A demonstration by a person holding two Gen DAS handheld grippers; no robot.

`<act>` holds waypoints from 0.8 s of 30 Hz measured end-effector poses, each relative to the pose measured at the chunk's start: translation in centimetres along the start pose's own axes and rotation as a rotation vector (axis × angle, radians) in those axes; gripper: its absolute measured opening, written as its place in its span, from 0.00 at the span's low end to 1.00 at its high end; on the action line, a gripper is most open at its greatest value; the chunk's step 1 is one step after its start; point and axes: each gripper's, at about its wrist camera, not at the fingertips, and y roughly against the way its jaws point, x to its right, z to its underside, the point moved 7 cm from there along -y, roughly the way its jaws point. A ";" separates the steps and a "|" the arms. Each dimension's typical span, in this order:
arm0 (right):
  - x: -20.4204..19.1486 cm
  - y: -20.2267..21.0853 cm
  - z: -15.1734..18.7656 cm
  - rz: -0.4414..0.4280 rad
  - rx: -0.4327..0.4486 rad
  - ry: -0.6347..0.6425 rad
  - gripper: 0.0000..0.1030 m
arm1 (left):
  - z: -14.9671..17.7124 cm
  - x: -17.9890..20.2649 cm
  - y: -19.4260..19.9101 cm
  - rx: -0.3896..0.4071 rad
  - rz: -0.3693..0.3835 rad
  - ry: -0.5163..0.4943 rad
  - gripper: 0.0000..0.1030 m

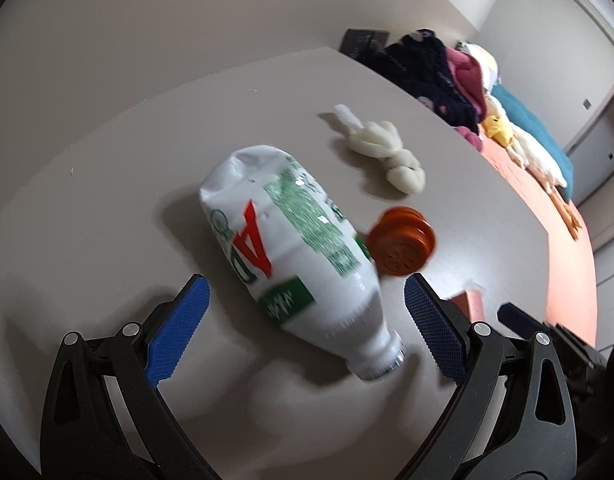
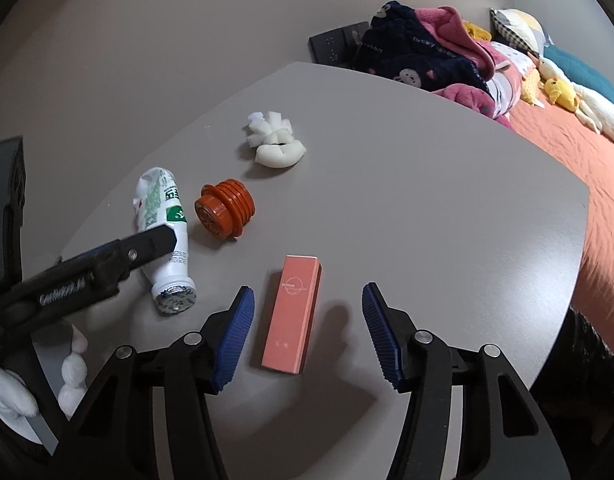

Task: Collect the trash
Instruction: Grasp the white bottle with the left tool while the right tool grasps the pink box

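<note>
Left hand-held gripper (image 1: 305, 322) spread astride the lying bottle (image 1: 291, 248); right hand-held gripper (image 2: 307, 334) spread astride the box (image 2: 293, 314) beside it.

Left gripper (image 1: 305, 320) and right gripper (image 2: 307, 330) gape (jaws wide).

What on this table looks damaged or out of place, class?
The white bottle lies on its side between the left gripper fingers, its base crumpled and dented. The orange cap lies loose beside it. White foam pieces lie farther back on the table.
</note>
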 end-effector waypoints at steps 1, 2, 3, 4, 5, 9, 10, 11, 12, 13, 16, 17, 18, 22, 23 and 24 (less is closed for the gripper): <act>-0.1 -0.2 -0.1 0.005 0.000 0.004 0.55 | -0.1 -0.1 -0.2 -0.001 -0.003 0.004 0.92; -0.2 -0.4 -0.1 0.011 0.000 0.012 0.55 | -0.3 -0.3 -0.5 -0.006 -0.009 0.008 0.92; -0.3 -0.6 -0.1 0.016 -0.001 0.017 0.53 | -0.3 -0.3 -0.7 -0.008 -0.012 0.011 0.92; -0.4 -0.8 -0.2 0.023 -0.002 0.023 0.52 | -0.4 -0.4 -1.0 -0.014 -0.017 0.014 0.92; -0.4 -1.0 -0.1 0.030 -0.004 0.030 0.51 | -0.4 -0.5 -1.2 -0.017 -0.019 0.017 0.92; -0.5 -1.5 0.1 0.028 -0.013 0.043 0.31 | -0.3 -0.7 -1.7 -0.023 -0.034 0.014 0.89; -0.6 -1.5 0.1 0.021 -0.012 0.053 0.23 | -0.3 -0.6 -1.7 -0.018 -0.036 0.004 0.82; -0.6 -1.5 0.2 0.006 -0.017 0.055 0.21 | -0.3 -0.5 -1.6 -0.014 -0.036 -0.003 0.81; -0.6 -1.5 0.2 -0.004 -0.021 0.051 0.21 | -0.3 -0.5 -1.6 -0.014 -0.031 -0.001 0.79; -0.6 -1.5 0.2 -0.010 -0.024 0.044 0.21 | -0.3 -0.5 -1.5 -0.012 -0.025 -0.001 0.78; -0.5 -1.5 0.4 -0.028 -0.030 0.032 0.21 | -0.1 -0.2 -1.4 -0.010 -0.011 -0.009 0.75; -0.5 -1.4 0.5 -0.032 -0.030 0.030 0.21 | -0.1 -0.1 -1.3 -0.010 -0.007 -0.011 0.75; -0.6 -1.4 0.5 -0.035 -0.030 0.028 0.21 | 0.0 0.0 -1.3 -0.011 -0.003 -0.012 0.74; -0.6 -1.0 0.4 -0.047 -0.024 0.020 0.21 | 0.3 0.0 -0.9 -0.013 0.020 -0.004 0.73; -0.5 -0.9 0.2 -0.048 -0.020 0.020 0.21 | 0.3 0.2 -0.8 -0.013 0.025 -0.002 0.73; -0.5 -0.7 0.2 -0.049 -0.017 0.019 0.21 | 0.3 0.2 -0.6 -0.009 0.030 -0.002 0.72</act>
